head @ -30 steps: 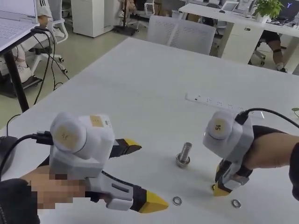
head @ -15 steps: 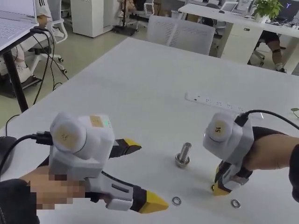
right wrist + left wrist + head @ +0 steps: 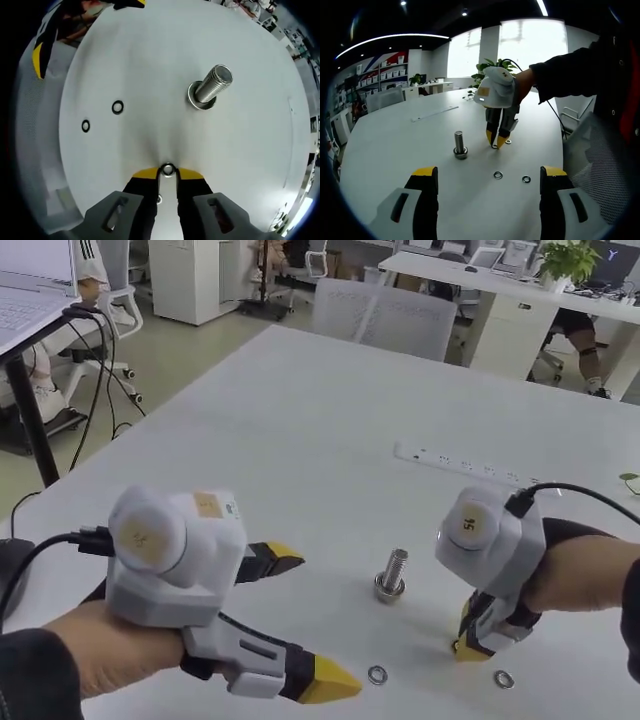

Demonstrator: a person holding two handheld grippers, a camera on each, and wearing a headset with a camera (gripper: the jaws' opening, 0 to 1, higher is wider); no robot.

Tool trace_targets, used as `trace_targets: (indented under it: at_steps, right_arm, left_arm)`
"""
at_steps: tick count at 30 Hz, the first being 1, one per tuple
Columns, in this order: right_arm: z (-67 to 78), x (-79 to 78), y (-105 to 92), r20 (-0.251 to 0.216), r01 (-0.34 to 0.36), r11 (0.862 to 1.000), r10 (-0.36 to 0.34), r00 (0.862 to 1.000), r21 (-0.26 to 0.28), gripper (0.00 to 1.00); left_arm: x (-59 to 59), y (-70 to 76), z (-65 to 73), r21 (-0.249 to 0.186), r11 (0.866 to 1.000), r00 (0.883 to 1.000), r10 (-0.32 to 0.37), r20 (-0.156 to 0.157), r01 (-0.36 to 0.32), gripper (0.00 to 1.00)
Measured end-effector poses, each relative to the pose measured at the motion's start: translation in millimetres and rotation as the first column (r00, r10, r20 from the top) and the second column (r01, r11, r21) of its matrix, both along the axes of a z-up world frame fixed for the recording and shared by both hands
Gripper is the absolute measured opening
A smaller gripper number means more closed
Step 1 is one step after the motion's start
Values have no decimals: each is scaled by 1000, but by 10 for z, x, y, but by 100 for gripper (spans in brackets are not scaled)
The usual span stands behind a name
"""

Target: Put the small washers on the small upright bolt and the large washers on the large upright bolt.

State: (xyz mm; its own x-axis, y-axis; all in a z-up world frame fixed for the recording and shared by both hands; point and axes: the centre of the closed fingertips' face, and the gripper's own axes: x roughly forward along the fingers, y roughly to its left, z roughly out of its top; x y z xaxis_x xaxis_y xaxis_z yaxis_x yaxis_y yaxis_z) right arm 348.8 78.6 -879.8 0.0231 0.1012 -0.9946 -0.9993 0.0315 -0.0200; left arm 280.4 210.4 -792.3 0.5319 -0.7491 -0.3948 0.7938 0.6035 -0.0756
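Head view: the right gripper [image 3: 470, 648] stands tips-down on the white table [image 3: 300, 440], just to the near right of the upright bolt [image 3: 392, 575]. The left gripper [image 3: 312, 620] hovers to the bolt's left, fingers spread wide and empty. Two loose washers [image 3: 377, 674] lie nearer the person than the bolt. Left gripper view: the right gripper's tips meet the table just beside the bolt. Right gripper view: the fingers stand narrow around a gripped washer [image 3: 167, 170], pinched by its rim flat on the table, short of the bolt. Such an edge grip is thin. I judge the washer could snap out on the lift, or arrive tilted, catch the threads and tip the bolt.
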Motion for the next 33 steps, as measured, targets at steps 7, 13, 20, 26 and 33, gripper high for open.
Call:
trace_targets:
  at_steps: [7, 13, 20, 26, 33]
  right_arm:
    - [-1, 0, 5, 9, 3, 1000, -3, 1000, 9, 14]
    - [-2, -1, 4, 13, 7, 1000, -7, 1000, 17, 14]
    - [-3, -15, -13, 12, 15, 1000, -15, 1000, 18, 14]
    - [1, -57, -31, 10, 27, 999, -27, 1000, 22, 14]
    - [7, -126, -75, 9, 40, 999, -40, 999, 23, 14]
  left_arm:
    - [-2, -29, 13, 6, 1000, 1000, -12, 1, 12, 83]
    - [-3, -56, 11, 13, 1000, 1000, -22, 0, 22, 83]
    - [-18, -113, -8, 23, 999, 999, -45, -7, 45, 83]
    - [-18, -152, -16, 27, 998, 998, -62, -10, 62, 83]
    - [-20, -215, -1, 32, 996, 996, -84, -8, 84, 83]
